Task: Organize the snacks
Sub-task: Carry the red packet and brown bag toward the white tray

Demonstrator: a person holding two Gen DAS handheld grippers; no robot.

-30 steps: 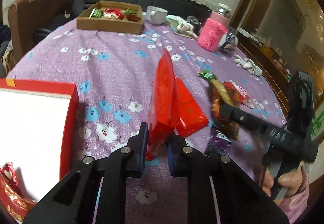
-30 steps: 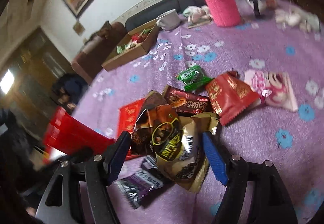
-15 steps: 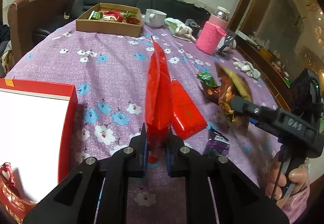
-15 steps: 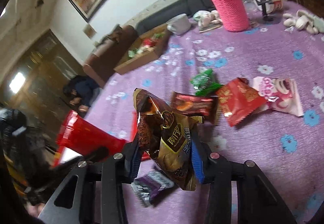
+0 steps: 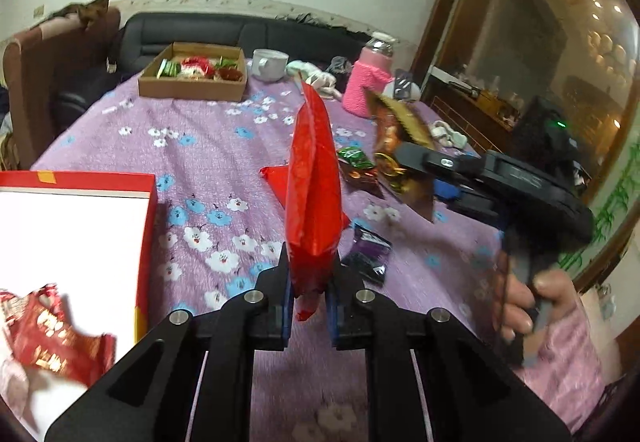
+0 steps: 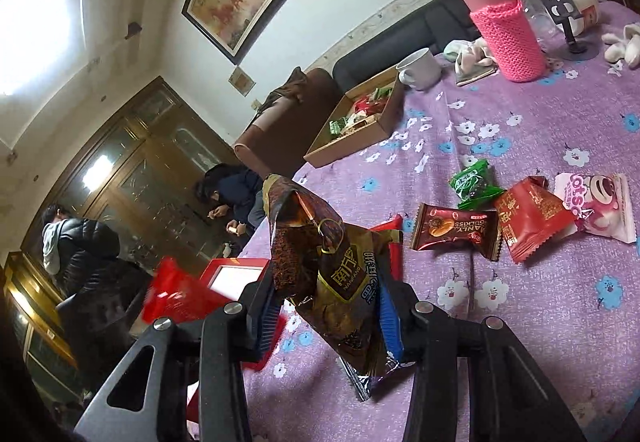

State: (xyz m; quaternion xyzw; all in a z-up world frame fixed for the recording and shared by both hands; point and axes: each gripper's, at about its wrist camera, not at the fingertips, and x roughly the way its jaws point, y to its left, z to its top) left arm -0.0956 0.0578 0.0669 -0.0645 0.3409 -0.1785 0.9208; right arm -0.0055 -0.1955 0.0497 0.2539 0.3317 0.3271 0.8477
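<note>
Left gripper (image 5: 307,296) clamps a red packet (image 5: 314,194) upright, right gripper (image 6: 328,306) pinches a brown snack bag (image 6: 324,262)

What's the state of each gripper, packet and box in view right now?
left gripper: shut on red packet, lifted upright.
right gripper: shut on brown-gold packet, off the table.
red box: open, a red snack packet inside.
cardboard box: open, holds snacks.
purple packet: lying on the cloth.
pink-sleeved bottle: upright, capped.
white mug: upright.
</note>
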